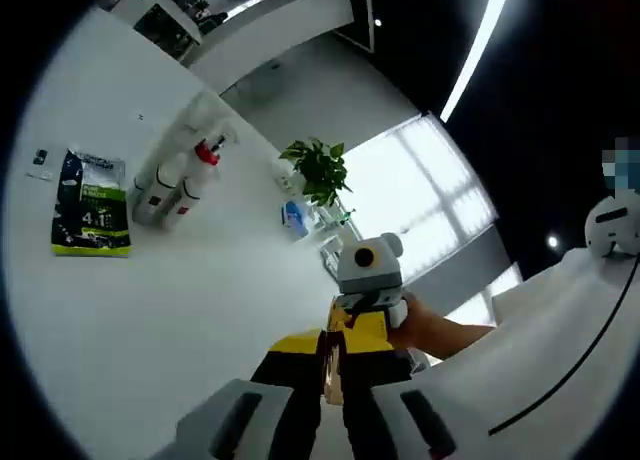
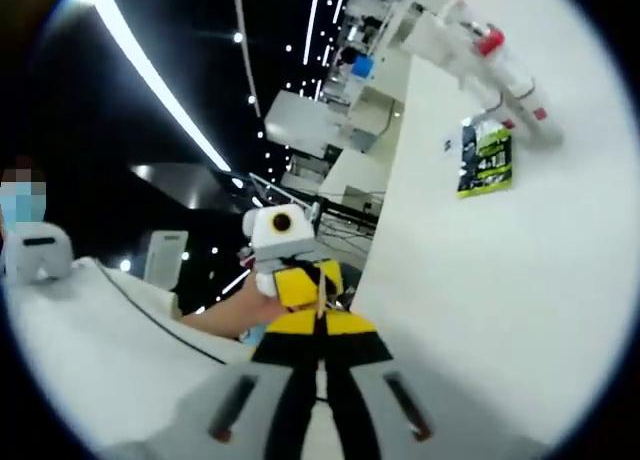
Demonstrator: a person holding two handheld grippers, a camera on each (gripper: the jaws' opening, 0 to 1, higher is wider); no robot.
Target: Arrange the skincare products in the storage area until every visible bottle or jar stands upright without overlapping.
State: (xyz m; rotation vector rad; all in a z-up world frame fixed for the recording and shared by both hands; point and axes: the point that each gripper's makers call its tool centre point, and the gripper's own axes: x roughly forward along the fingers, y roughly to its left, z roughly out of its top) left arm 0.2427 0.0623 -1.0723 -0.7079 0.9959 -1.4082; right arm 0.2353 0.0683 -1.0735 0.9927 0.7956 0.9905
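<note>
- Sachet (image 1: 91, 204) lies on the table (image 1: 180, 320) at left (flat).
- Spray bottles (image 1: 185, 175) just right of it.
- Potted plant (image 1: 318, 170) further right.

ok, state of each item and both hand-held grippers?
Bottles: lying on the white table, clustered and touching, not upright.
Green-and-black pouch: flat on the table, beside the bottles.
Left hand-held gripper: shut, holding nothing.
Right hand-held gripper: shut, holding nothing.

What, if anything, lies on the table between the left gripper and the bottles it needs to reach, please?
Nothing visible lies between them: bare white table stretches from the left gripper to the bottles. The green sachet lies beside the bottles, off that path.
</note>
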